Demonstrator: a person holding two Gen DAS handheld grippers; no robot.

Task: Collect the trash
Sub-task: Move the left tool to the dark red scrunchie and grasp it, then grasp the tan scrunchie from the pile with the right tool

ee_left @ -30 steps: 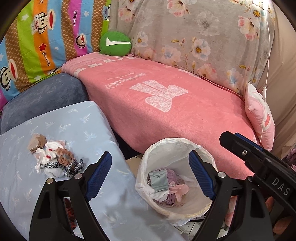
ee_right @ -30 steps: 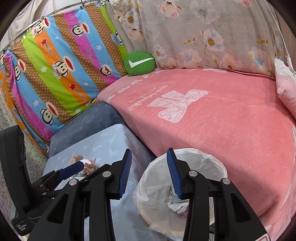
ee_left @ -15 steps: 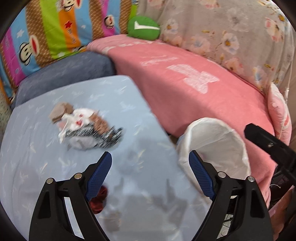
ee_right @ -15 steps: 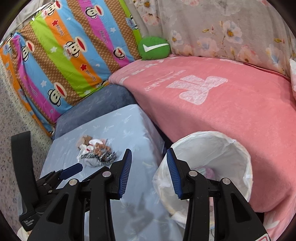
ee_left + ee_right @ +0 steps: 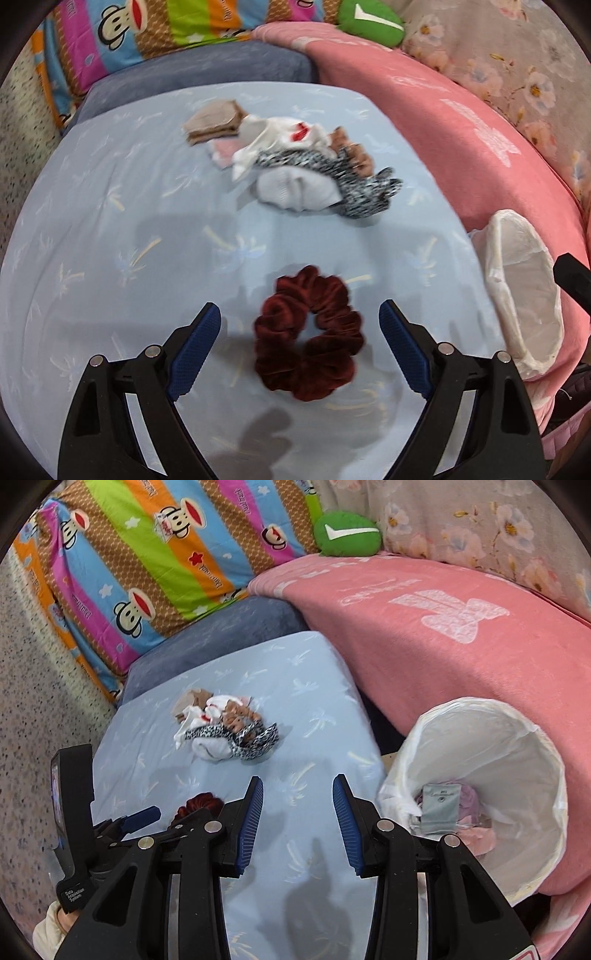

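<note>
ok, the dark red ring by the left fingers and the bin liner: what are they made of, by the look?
Red scrunchie: looks like velvet or a similar plush fabric; matte, deep gathered folds with a soft sheen on the ridges. The frame is a bit blurred, so the weave is unclear.
Bin liner: thin white plastic film, probably; semi-translucent, wrinkled, with its edge folded over the bin's rim.

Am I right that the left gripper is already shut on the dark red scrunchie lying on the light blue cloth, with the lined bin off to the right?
Not quite: the left gripper is open. In the left wrist view its jaws stand either side of the dark red scrunchie without touching it. The scrunchie does lie on the light blue cloth, with the lined bin to the right.
</note>
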